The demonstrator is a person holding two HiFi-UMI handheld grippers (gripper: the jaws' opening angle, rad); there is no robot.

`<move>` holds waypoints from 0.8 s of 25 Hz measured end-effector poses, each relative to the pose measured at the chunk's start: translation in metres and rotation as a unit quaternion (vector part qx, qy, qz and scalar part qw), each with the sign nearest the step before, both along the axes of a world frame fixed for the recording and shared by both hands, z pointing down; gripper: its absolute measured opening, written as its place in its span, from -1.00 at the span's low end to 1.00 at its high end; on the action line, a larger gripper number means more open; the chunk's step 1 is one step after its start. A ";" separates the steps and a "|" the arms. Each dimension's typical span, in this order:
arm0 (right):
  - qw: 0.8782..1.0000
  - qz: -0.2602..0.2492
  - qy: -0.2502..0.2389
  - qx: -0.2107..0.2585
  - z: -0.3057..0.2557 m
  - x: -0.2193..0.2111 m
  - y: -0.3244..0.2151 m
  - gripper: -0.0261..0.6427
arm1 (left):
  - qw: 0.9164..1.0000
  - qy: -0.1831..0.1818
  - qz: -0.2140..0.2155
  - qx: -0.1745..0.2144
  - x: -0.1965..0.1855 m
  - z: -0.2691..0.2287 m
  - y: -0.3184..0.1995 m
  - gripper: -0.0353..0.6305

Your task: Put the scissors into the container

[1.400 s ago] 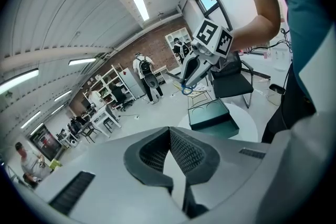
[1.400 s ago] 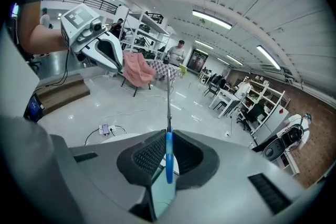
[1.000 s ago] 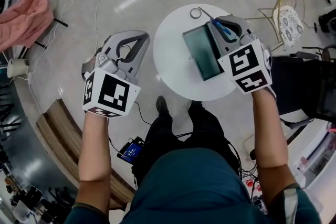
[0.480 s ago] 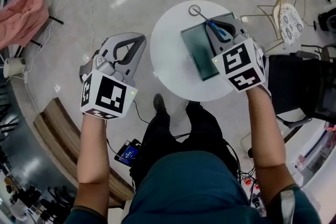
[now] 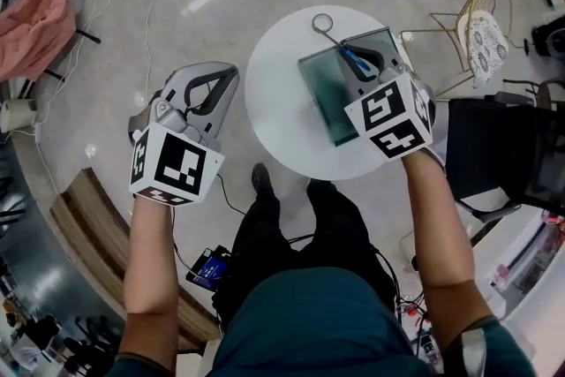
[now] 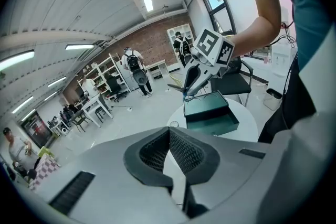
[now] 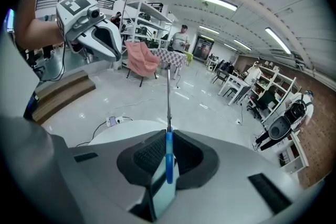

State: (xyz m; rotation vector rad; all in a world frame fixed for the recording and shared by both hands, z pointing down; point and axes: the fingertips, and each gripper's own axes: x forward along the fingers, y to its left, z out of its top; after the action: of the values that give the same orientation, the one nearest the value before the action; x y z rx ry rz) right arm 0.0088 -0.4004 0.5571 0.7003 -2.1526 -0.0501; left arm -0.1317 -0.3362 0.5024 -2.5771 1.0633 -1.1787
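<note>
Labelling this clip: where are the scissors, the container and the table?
scissors (image 5: 357, 62), head view, blue handle
container (image 5: 325, 97), head view, bare inside floor
table (image 5: 281, 115), head view, bare white top

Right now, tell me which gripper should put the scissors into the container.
Right. The right gripper is shut on the scissors by their blue handle, close over the container on the table. The left gripper is shut on nothing, off beside the table.

- Left gripper: jaws together, nothing between them; marker cube faces up.
- Right gripper: jaws clamped on the blue handle of the scissors.
- Left forearm and right forearm: bare, stretched forward, roughly parallel.
- Right gripper sits slightly further forward than the left.
</note>
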 end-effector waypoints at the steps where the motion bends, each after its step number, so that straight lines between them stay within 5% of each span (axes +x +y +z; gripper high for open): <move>1: 1.000 -0.001 0.001 -0.003 0.005 -0.001 0.001 -0.74 | 1.000 0.001 0.000 -0.002 0.000 0.003 0.000 -0.84; 20: 0.998 -0.004 0.021 -0.056 0.090 -0.010 0.022 -0.74 | 1.000 0.008 0.000 -0.024 0.001 0.060 -0.002 -0.84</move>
State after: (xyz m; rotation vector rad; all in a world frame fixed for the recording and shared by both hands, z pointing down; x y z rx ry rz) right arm -0.0008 -0.3782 0.6469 0.6205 -2.1012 0.0510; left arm -0.1307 -0.3382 0.5620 -2.6271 1.0517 -1.1991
